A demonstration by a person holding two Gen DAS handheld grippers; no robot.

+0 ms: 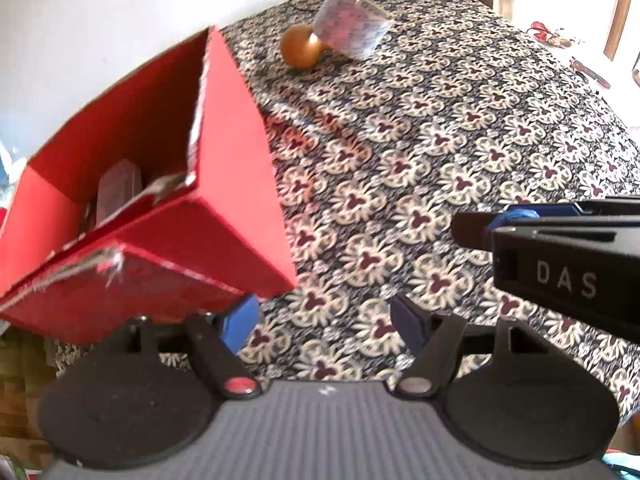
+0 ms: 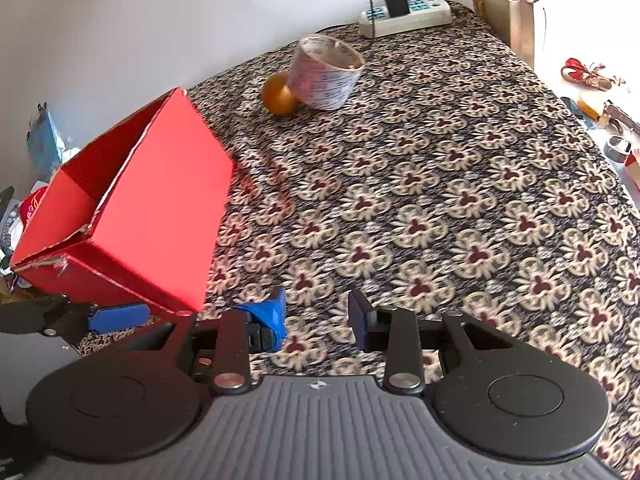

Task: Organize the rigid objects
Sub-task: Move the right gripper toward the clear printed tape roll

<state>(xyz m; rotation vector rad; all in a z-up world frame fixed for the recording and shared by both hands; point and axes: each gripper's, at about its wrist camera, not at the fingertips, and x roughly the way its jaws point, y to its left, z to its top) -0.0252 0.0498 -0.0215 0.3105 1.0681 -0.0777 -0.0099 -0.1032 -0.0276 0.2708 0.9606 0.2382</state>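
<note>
An open red cardboard box (image 1: 224, 184) (image 2: 160, 216) stands at the table's left edge, its near corner torn. A brownish object (image 1: 120, 188) lies inside it. Far back, an orange ball (image 1: 300, 46) (image 2: 280, 94) touches a clear printed cylinder (image 1: 352, 24) (image 2: 324, 72), either a cup or a tape roll. My left gripper (image 1: 324, 324) is open over the cloth with nothing between its blue pads; its left pad (image 1: 240, 324) (image 2: 116, 316) sits just by the box's near bottom corner. My right gripper (image 2: 316, 320) (image 1: 480, 224) is open and holds nothing, right of the box.
A dark floral cloth (image 2: 440, 200) covers the table. A white power strip with a black charger (image 2: 404, 16) and a brown paper bag (image 2: 512, 20) are at the far edge. Small clutter (image 2: 600, 112) lies past the right edge, more clutter (image 2: 24, 216) left of the box.
</note>
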